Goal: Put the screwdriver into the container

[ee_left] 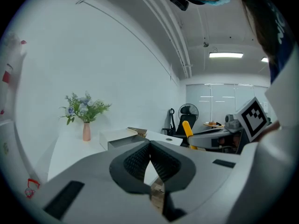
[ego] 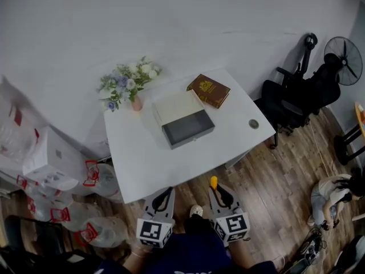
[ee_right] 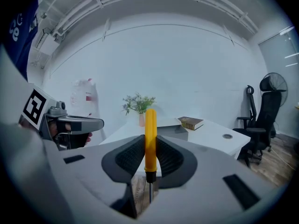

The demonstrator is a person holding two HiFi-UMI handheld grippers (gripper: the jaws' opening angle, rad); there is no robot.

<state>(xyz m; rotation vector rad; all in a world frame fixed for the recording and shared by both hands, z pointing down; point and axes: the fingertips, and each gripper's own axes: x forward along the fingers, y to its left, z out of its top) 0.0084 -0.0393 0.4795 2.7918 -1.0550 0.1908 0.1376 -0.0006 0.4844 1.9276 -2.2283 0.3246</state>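
A screwdriver [ee_right: 150,133] with a yellow handle stands upright between the pads of my right gripper [ee_right: 150,143], which is shut on it, its thin shaft pointing down. In the head view the right gripper [ego: 217,189] hovers over the wooden floor just off the table's near edge, with the yellow handle [ego: 214,182] sticking out. The container [ego: 188,128] is an open grey box with a white lid behind it, in the middle of the white table [ego: 142,170]. My left gripper [ego: 163,193] is beside the right one, its pads [ee_left: 140,160] meeting with nothing between them.
On the table stand a vase of flowers [ego: 126,83] at the back left, a brown book [ego: 209,90] behind the container and a small round disc [ego: 254,124] at the right. A black office chair [ego: 299,96] and a fan [ego: 344,53] are to the right, bags and boxes [ego: 51,164] to the left.
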